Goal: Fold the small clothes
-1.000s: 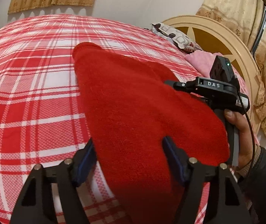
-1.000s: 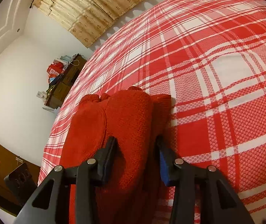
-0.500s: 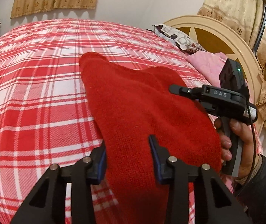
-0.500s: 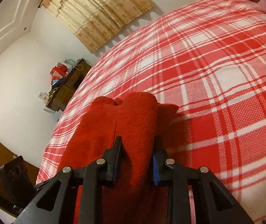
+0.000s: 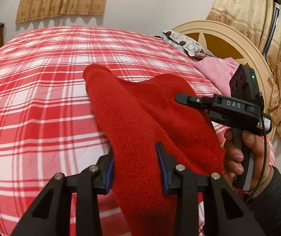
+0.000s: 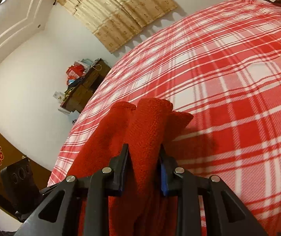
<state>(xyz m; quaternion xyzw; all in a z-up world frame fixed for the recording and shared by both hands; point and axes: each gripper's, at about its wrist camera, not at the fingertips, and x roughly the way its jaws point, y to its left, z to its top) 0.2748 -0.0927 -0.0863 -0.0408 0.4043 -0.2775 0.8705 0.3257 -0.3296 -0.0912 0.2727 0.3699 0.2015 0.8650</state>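
A red knitted garment [image 5: 140, 118] hangs lifted above the red plaid bed [image 5: 42, 98]. My left gripper [image 5: 135, 161] is shut on its near edge, with a fold of cloth bunched between the blue-padded fingers. My right gripper [image 6: 144, 163] is shut on another edge of the same garment [image 6: 146, 127], which bulges forward past the fingertips. In the left wrist view the right gripper body [image 5: 229, 108] is held by a hand at the right, behind the cloth. The garment's lower part is hidden below both grippers.
The plaid bedspread [image 6: 229, 78] covers the whole bed. A cream headboard [image 5: 238, 45], a patterned pillow [image 5: 187, 45] and a pink cloth [image 5: 215, 72] lie at the right end. A cluttered brown cabinet [image 6: 81, 90] stands by the far wall.
Both grippers have closed onto the red garment and raised it off the bed. The cloth now hangs higher and more bunched between the two grippers.
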